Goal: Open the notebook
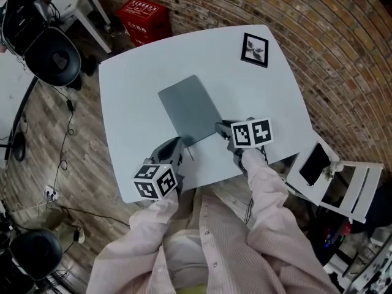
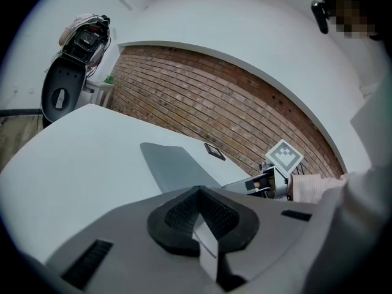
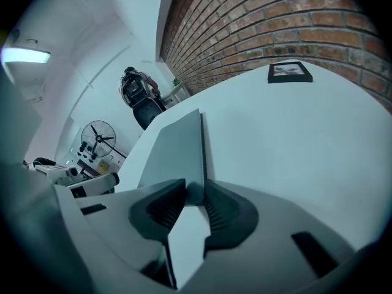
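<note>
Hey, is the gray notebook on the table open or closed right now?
Closed. The notebook lies flat with its cover down, no pages showing; its near corner sits between the jaws of the right gripper.

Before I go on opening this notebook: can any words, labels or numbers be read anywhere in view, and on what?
No text here can be read.
Red crate: white print, too small and blurred to read.
Notebook: plain grey cover, no lettering.
Framed picture: an image, no words.
Left gripper's cube and right gripper's cube: black-and-white square patterns only.
</note>
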Action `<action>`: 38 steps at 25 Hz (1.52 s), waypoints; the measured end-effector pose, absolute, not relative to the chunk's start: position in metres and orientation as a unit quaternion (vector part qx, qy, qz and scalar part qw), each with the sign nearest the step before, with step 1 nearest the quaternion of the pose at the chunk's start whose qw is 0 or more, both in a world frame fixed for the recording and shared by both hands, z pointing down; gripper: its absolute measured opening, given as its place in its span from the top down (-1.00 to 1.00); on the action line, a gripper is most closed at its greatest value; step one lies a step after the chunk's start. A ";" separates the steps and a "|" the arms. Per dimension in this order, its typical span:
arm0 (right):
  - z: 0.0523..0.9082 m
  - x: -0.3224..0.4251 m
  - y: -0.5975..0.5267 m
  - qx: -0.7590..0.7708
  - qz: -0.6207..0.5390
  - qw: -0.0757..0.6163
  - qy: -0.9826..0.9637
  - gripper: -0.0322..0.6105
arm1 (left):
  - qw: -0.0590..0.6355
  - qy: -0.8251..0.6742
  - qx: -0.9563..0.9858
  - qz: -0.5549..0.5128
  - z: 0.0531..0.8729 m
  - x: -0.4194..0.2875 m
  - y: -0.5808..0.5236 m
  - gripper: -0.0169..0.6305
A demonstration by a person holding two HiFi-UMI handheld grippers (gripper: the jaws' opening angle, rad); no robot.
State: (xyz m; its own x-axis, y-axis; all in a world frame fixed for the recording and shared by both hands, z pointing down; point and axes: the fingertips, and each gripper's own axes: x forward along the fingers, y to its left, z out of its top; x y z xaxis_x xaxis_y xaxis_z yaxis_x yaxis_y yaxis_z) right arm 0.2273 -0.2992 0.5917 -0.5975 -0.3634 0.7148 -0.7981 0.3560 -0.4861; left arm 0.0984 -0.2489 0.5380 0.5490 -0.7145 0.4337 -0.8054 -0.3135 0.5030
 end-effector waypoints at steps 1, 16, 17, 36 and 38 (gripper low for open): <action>0.592 0.228 -0.299 0.371 0.430 0.252 -0.784 0.60 | 0.350 -0.471 0.808 0.064 0.538 0.099 -0.249 0.97; 0.558 0.232 -0.302 0.395 0.442 0.164 -0.788 0.81 | 0.338 -0.518 0.785 0.030 0.524 0.065 -0.232 0.97; 0.554 0.230 -0.301 0.396 0.439 0.159 -0.791 0.82 | 0.337 -0.523 0.782 0.026 0.522 0.060 -0.230 0.97; 0.476 0.174 -0.279 0.439 0.296 0.192 -0.826 0.83 | 0.316 -0.553 0.771 0.011 0.499 -0.029 -0.187 0.97; 0.470 0.164 -0.275 0.443 0.281 0.195 -0.829 0.83 | 0.315 -0.555 0.769 0.009 0.498 -0.039 -0.181 0.97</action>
